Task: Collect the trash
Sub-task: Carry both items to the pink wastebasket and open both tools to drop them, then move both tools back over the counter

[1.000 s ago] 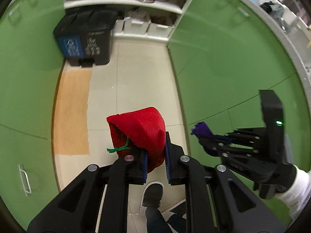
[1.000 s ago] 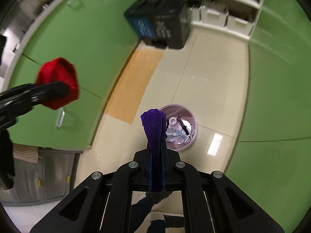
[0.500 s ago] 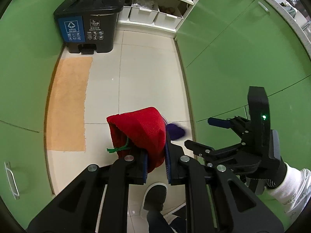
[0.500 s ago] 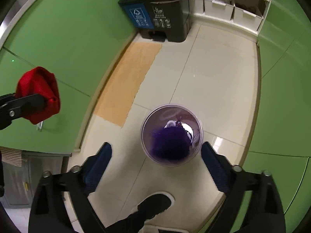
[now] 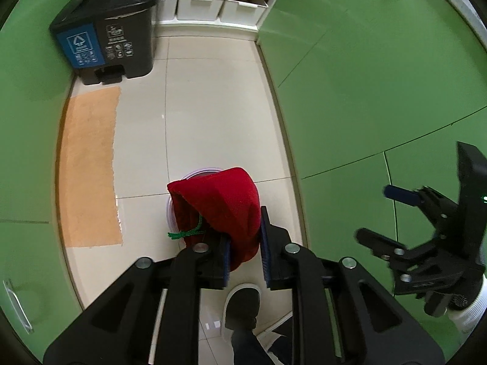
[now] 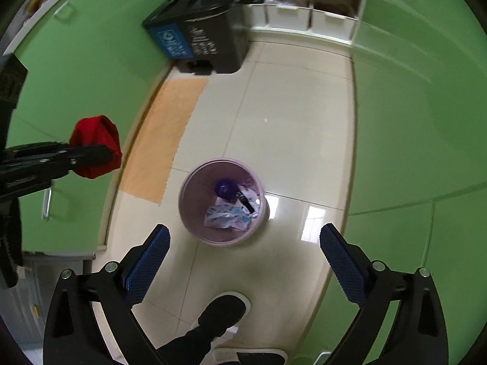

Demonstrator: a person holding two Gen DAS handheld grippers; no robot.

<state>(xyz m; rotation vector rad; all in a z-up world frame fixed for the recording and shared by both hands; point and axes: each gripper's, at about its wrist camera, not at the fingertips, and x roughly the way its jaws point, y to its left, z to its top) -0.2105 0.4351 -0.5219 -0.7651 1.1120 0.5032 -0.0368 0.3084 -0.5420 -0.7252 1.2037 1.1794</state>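
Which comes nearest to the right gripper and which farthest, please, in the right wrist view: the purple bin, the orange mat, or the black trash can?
From the right gripper:
1. Purple bin, on the floor just ahead of it.
2. Orange mat, further out on the left.
3. Black trash can, at the far end by the shelves.

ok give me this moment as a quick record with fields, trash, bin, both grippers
red pouch: between the left gripper fingers, over the bin
left gripper: jaws opening, pouch not yet dropped
right gripper: wide open, nothing between its fingers, jaws opening
purple bin: on the floor tiles, below both grippers
purple item: inside the bin, on crumpled wrappers
black pedal bin: by the far shelf, lid shut
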